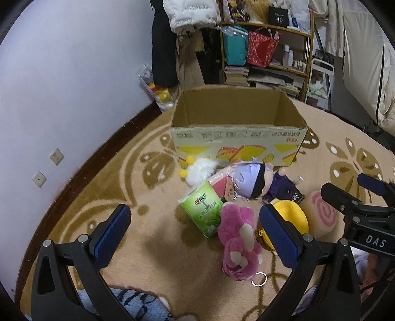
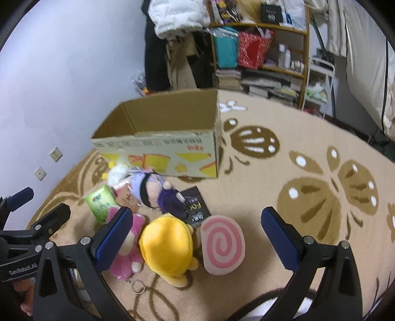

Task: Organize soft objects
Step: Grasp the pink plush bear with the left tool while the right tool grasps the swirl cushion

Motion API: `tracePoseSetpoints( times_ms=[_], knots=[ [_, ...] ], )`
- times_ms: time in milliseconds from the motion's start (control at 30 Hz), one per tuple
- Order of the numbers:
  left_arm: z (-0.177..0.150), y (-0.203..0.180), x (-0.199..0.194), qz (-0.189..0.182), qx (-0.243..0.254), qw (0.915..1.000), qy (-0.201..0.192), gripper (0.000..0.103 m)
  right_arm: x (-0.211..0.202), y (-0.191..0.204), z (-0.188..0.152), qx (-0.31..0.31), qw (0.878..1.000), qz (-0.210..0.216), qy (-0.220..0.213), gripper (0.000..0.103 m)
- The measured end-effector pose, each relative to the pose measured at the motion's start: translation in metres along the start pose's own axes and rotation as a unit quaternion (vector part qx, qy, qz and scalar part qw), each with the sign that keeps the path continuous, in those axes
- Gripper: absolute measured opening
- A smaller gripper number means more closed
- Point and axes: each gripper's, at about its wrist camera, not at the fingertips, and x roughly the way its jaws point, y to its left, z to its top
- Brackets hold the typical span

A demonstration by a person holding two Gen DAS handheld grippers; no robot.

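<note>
An open cardboard box (image 1: 237,138) (image 2: 160,148) stands on the beige carpet. In front of it lies a heap of soft things: a white fluffy plush (image 1: 200,170), a purple-haired doll (image 1: 249,180) (image 2: 150,190), a green tissue pack (image 1: 202,207) (image 2: 100,205), a pink plush bear (image 1: 238,242) (image 2: 128,256), a yellow plush (image 1: 291,214) (image 2: 167,247) and a pink-swirl cushion (image 1: 321,217) (image 2: 223,244). My left gripper (image 1: 195,212) hovers open above the tissue pack and bear, holding nothing. My right gripper (image 2: 197,214) hangs open over the yellow plush and cushion, also holding nothing.
A black booklet (image 2: 197,210) lies under the doll. A key ring (image 1: 259,279) trails from the pink bear. A shelf (image 1: 266,49) with bags and books stands behind the box, beside hanging clothes (image 1: 192,14). The purple wall (image 1: 61,98) runs along the left.
</note>
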Motion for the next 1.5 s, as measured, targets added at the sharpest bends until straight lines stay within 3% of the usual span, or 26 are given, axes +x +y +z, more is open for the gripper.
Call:
tracePoseSetpoints(
  times_ms=[300,500,867,967,1167,1267,1333,1367,1500],
  knots=[
    [-0.001,-0.013,0.036,-0.016,0.012,0.9982,0.057,0.103,0.031,-0.027,-0.003,0.064,0.997,-0.013,0.05,0.103],
    [-0.008,-0.024,0.068,-0.026,0.019,0.9928,0.115,0.103,0.05,-0.029,-0.009,0.071,0.993,-0.004,0.09,0.097],
    [-0.026,-0.042,0.101,-0.028,0.052,0.9818,0.18,0.102,0.07,-0.036,-0.021,0.093,0.985,0.003,0.147,0.078],
    [-0.031,-0.046,0.107,-0.027,0.062,0.9785,0.195,0.093,0.072,-0.036,-0.023,0.094,0.984,0.002,0.152,0.074],
    [-0.036,-0.047,0.114,-0.042,0.048,0.9752,0.212,0.087,0.078,-0.044,-0.027,0.109,0.98,-0.006,0.167,0.066],
    [-0.038,-0.048,0.115,-0.068,0.038,0.9723,0.22,0.072,0.081,-0.048,-0.027,0.116,0.979,-0.009,0.17,0.055],
    [-0.039,-0.049,0.113,-0.088,0.037,0.9704,0.222,0.049,0.08,-0.049,-0.026,0.116,0.979,-0.009,0.166,0.05],
    [-0.04,-0.05,0.111,-0.1,0.034,0.9689,0.223,0.044,0.078,-0.048,-0.026,0.114,0.98,-0.009,0.165,0.049],
    [-0.041,-0.058,0.101,-0.102,0.044,0.9702,0.215,0.038,0.074,-0.045,-0.023,0.105,0.983,-0.005,0.152,0.042]
  ],
)
